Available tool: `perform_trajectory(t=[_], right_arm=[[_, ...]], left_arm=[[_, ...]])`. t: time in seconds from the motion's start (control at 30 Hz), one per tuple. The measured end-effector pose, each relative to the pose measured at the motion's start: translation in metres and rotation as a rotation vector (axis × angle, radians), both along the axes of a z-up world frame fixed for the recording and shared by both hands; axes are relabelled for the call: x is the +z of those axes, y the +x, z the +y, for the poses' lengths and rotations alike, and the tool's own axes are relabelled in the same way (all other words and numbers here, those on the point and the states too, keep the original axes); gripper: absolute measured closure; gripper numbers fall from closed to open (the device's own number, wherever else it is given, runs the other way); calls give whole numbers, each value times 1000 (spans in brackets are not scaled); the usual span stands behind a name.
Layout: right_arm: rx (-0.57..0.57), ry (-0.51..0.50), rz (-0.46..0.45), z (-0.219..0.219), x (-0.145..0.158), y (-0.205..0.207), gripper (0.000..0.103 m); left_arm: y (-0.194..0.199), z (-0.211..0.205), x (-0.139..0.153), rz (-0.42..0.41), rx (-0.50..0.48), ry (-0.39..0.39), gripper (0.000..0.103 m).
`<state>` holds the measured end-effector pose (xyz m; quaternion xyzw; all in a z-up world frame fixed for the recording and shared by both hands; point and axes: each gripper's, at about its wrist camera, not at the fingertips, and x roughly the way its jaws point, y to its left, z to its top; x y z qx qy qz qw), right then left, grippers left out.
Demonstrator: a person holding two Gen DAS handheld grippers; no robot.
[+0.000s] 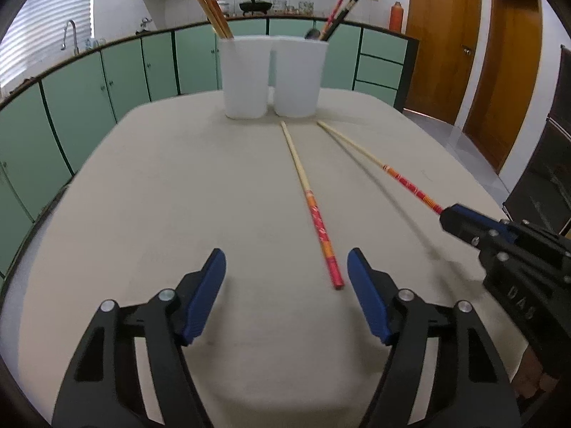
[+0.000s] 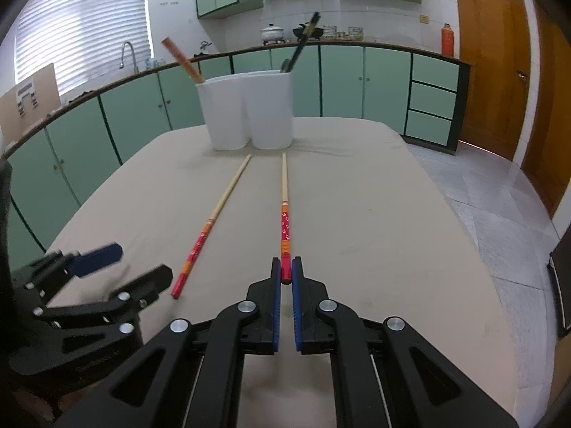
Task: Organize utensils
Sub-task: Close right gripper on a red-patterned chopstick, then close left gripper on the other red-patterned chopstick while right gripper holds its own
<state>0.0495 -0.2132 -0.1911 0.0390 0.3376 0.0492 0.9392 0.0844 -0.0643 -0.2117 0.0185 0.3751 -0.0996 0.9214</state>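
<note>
Two white holders point(image 1: 271, 75) stand side by side at the far end of the table point(image 1: 142, 196); the left one holds brown chopsticks point(image 1: 210, 9), the right one dark and red ones point(image 1: 339, 14). One red-and-cream chopstick point(image 1: 310, 203) lies on the cloth, its red end just ahead of my open, empty left gripper point(image 1: 285, 267). My right gripper point(image 2: 284, 267) is shut on the red end of a second chopstick point(image 2: 284, 207), held off the cloth, tip pointing at the holders point(image 2: 249, 110). The lying chopstick point(image 2: 210, 224) is to its left, beside the left gripper point(image 2: 125, 267).
Green kitchen cabinets point(image 1: 89, 85) and a counter with a sink tap point(image 1: 71, 34) run behind the table. Wooden doors point(image 1: 442, 35) stand at the right. A tiled floor point(image 2: 499, 214) lies beyond the table's right edge. A dark cabinet point(image 1: 546, 164) is at far right.
</note>
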Motion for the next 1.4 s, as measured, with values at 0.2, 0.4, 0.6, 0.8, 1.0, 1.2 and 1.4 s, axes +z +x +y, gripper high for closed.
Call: perform_trajectory(t=[0.2,0.4,0.6,0.8,1.0,1.2,1.4], right_arm=[[-8,11,-4,-7,-2,1,97],[-5,25,-3,-9,-5,1,97],[-3,36,-3,-12,-5,0,97],[-1,29,-12,-11,-1,-1,97],[11,-2,-19,-7,3,-4,97],[27,-24,-30,-5,17,-4,97],[37,-36,-61,-5,35,-7,97]], left_arm=[[3,-13,-9,28,-8,13,50],[4,-21,-10,19,-31,30,74],[7,-18,-8,29,-35,5,98],[2,-14,4,-1,-33,6,98],[-4,-13,16,-30,-45,19,98],[-8,-8,31,-57,-39,32,98],[-11,-1,53,-99,-35,20,98]])
